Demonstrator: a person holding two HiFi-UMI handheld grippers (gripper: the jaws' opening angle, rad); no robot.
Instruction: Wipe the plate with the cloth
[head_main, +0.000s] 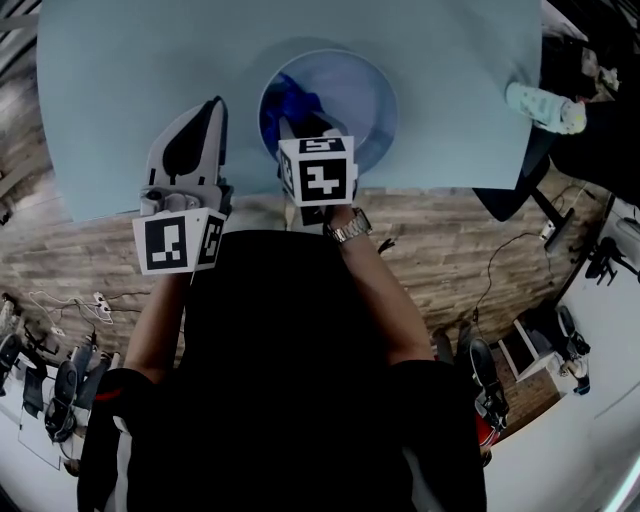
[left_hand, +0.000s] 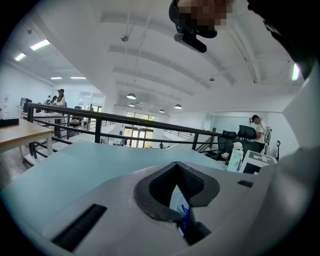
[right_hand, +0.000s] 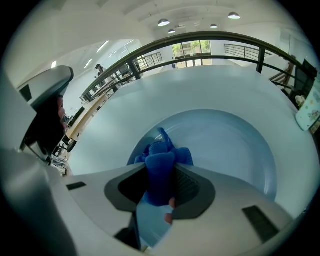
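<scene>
The plate (head_main: 355, 95), pale blue and round, stands on the light blue table (head_main: 120, 90), near the table's edge on the person's side. The blue cloth (head_main: 290, 100) lies bunched on the left part of the plate, and it touches the plate's inner surface (right_hand: 235, 145). The right gripper (head_main: 297, 128) is over this side of the plate. In the right gripper view its jaws are pressed on the cloth (right_hand: 161, 157), which fills the gap between them. The left gripper (head_main: 213, 108) is over the bare table, just beside the plate's left rim and apart from it. In its own view the left gripper (left_hand: 178, 166) has its jaws closed together, with nothing between them. A white container (head_main: 545, 107) stands at the table's right corner, well apart from the plate.
</scene>
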